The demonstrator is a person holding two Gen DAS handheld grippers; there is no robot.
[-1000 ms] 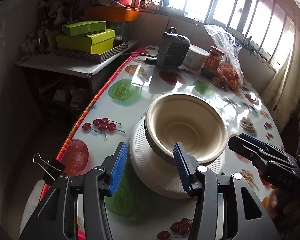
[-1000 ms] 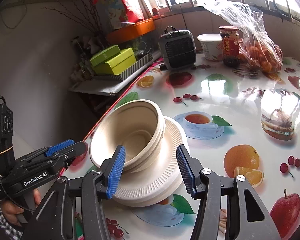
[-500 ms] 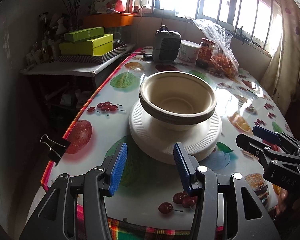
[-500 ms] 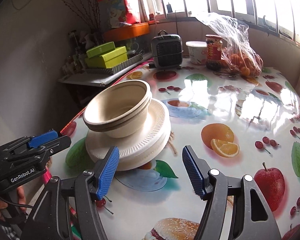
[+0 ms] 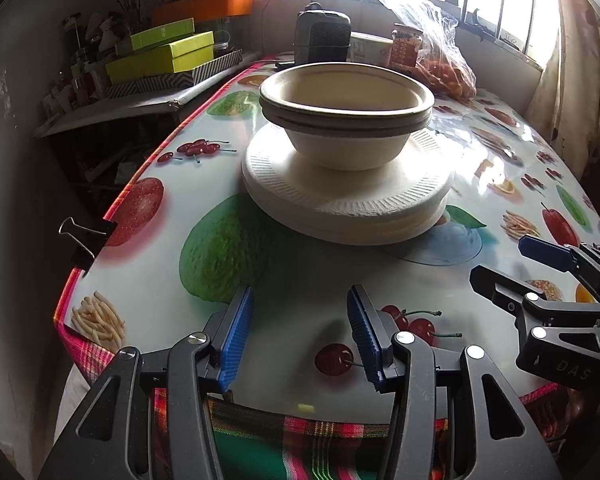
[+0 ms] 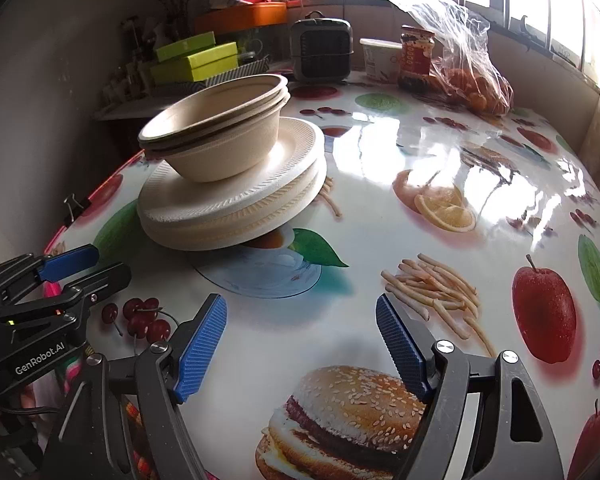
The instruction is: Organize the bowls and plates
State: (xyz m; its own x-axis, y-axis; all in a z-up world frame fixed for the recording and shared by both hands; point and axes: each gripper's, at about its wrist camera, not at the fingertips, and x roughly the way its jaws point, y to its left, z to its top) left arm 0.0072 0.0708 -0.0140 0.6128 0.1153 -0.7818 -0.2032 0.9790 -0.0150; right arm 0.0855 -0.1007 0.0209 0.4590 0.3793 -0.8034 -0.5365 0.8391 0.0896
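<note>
We are finding the bowls (image 5: 346, 120) nested on the plates (image 5: 346, 200), standing mid-desk (image 6: 380, 240). Left tool (image 5: 300, 332) and right tool (image 6: 300, 344) are hovering spread, pinching nothing. Stacking is appearing complete; any next move is calling for squaring the pile.

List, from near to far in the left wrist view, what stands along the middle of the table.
Open left gripper → stacked white foam plates → nested beige paper bowls on them → dark grey box-shaped heater.
</note>
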